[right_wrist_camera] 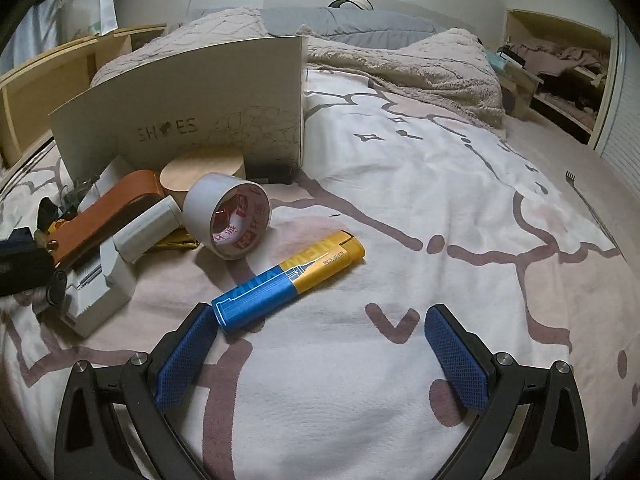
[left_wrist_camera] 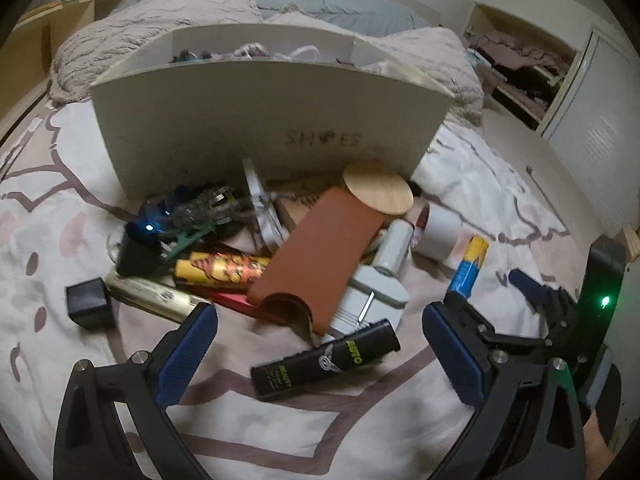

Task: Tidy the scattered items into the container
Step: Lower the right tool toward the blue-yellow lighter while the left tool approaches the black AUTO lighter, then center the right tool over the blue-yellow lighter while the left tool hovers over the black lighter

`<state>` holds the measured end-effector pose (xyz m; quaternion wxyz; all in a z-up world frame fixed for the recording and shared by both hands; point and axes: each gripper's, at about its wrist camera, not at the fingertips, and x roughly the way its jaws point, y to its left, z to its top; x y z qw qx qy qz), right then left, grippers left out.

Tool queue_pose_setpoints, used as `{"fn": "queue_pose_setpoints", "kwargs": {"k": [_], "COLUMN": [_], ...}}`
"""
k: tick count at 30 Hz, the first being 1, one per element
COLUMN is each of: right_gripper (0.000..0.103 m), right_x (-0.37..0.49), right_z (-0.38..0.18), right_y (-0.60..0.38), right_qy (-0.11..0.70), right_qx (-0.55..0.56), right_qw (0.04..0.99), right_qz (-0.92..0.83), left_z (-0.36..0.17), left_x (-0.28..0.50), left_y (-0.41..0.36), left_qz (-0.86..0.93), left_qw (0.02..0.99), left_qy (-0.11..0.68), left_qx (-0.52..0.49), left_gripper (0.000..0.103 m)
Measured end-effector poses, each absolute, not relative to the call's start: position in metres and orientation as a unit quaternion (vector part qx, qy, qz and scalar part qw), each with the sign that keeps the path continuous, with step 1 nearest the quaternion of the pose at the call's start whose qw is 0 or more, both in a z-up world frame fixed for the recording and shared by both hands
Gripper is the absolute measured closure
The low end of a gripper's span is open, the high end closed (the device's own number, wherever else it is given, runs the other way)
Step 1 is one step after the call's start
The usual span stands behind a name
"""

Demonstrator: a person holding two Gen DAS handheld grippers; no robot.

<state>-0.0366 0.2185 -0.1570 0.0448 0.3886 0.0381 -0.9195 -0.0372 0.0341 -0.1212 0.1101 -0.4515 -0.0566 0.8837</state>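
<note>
A white shoe box (left_wrist_camera: 272,120) stands on the bed, with several things inside it. A heap lies against its front: a brown leather case (left_wrist_camera: 320,256), a round wooden lid (left_wrist_camera: 376,192), a white tape roll (left_wrist_camera: 440,236), a white tape dispenser (left_wrist_camera: 368,296) and a yellow tube (left_wrist_camera: 220,268). My left gripper (left_wrist_camera: 320,316) is open, and a black lighter (left_wrist_camera: 324,360) lies loose between its fingers. My right gripper (right_wrist_camera: 320,316) is open too. A blue and yellow lighter (right_wrist_camera: 288,280) lies flat with its blue end beside the left finger (right_wrist_camera: 188,352). The tape roll (right_wrist_camera: 228,216) rests just behind it.
A black cube (left_wrist_camera: 88,304) and a gold tube (left_wrist_camera: 156,294) lie left of the heap. The patterned bedspread (right_wrist_camera: 440,200) stretches bare to the right. A fluffy blanket (right_wrist_camera: 420,68) and a grey pillow (right_wrist_camera: 360,20) lie behind the box. Wooden shelves (right_wrist_camera: 48,76) stand left, an open closet (right_wrist_camera: 560,68) right.
</note>
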Motion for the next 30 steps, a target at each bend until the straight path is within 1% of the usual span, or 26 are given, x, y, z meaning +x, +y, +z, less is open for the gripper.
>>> {"fn": "queue_pose_setpoints", "kwargs": {"k": [4,15,24,27,30], "right_gripper": [0.000,0.000,0.000,0.000,0.000], "right_x": [-0.036,-0.036,-0.036,-0.038,-0.043], "right_z": [-0.157,-0.157,-0.157,-0.155,-0.151], "right_y": [0.219,0.219,0.217,0.218,0.221], "right_qy": [0.036,0.035,0.037,0.041,0.062], "right_qx": [0.388,0.386,0.386,0.395,0.412], "right_qw": [0.045,0.044,0.047,0.068,0.118], "right_qz": [-0.920,-0.921,-0.921,-0.915,-0.901], "left_z": [-0.128,-0.139,-0.145,-0.147,-0.146], "left_x": [-0.035,-0.026,-0.010,-0.009,-0.011], "left_y": [0.038,0.005,-0.008,-0.007,-0.004], "left_qz": [0.883,0.871,0.873,0.874,0.876], "left_qw": [0.097,0.048,0.019,0.013,0.009], "left_qy": [-0.032,-0.043,-0.018,-0.007,-0.006], "left_qx": [-0.458,-0.487,-0.488,-0.486,-0.483], "left_gripper": [0.000,0.000,0.000,0.000,0.000]}}
